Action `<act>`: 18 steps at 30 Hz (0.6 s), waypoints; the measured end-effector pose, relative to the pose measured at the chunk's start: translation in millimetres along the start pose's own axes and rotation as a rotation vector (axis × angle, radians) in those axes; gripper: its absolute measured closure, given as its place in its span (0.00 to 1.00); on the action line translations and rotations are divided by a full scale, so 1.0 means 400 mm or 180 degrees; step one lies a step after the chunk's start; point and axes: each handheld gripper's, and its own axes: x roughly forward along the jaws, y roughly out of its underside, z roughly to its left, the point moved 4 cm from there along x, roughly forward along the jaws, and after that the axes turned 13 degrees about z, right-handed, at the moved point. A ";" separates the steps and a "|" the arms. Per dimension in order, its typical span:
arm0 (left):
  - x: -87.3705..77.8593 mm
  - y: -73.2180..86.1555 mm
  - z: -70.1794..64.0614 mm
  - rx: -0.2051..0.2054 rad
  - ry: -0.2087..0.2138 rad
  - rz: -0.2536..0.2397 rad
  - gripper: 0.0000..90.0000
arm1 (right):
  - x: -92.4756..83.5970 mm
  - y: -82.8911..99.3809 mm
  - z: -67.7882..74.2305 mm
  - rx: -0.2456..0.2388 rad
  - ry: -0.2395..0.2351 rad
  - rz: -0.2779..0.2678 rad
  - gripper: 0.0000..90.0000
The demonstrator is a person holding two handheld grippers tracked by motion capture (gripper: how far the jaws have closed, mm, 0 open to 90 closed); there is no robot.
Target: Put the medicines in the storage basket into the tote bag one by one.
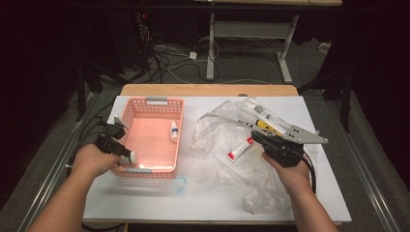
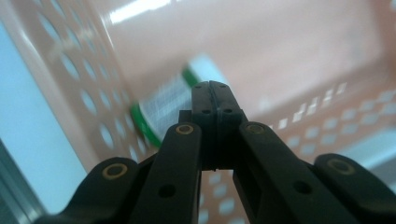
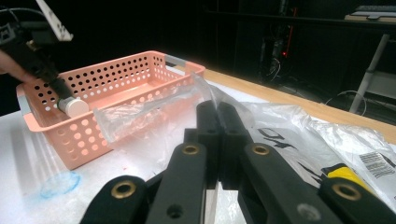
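Left gripper: the left gripper (image 1: 126, 155) hangs over the near left corner of the basket, its jaws pressed flat together in the left gripper view; a white cylindrical container (image 1: 128, 157) sits at its tip, but whether it is pinched or only touched cannot be told

Basket: the salmon-pink perforated plastic basket (image 1: 126, 112) stands on the left half of the white tabletop (image 1: 208, 198); a small white dropper bottle (image 1: 173, 131) already lies inside near its right wall, and the left gripper view shows a blurred white-and-green labelled item (image 2: 161, 105) on the basket floor

In front of the basket: a clear plastic tube with a pale blue end (image 1: 180, 184) lies on the table just beside the near wall, not yet packed

Centre: a red-and-white tube (image 1: 240, 149) rests on the crumpled clear plastic bag (image 1: 217, 130), well apart from the basket

Right gripper: the right gripper (image 1: 255, 137) rests over the bag with jaws closed on nothing, tips near the red-and-white tube; a yellow-and-black item (image 1: 269, 127) lies in the bag beside it

Progress: judged partway through, with some items in the basket and at least the tube on the bag left to move
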 end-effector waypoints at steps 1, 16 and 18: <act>0.008 0.005 -0.003 0.0031 -0.0006 0.0102 0.98 | 0.000 -0.001 0.001 -0.0001 -0.0003 -0.0004 1.00; 0.033 -0.070 0.008 -0.0039 -0.0244 -0.0031 0.98 | 0.003 -0.002 0.001 -0.0013 -0.0003 0.0001 1.00; 0.033 -0.081 0.008 -0.0049 -0.0268 -0.0078 0.98 | 0.003 0.000 0.001 -0.0009 -0.0003 0.0013 1.00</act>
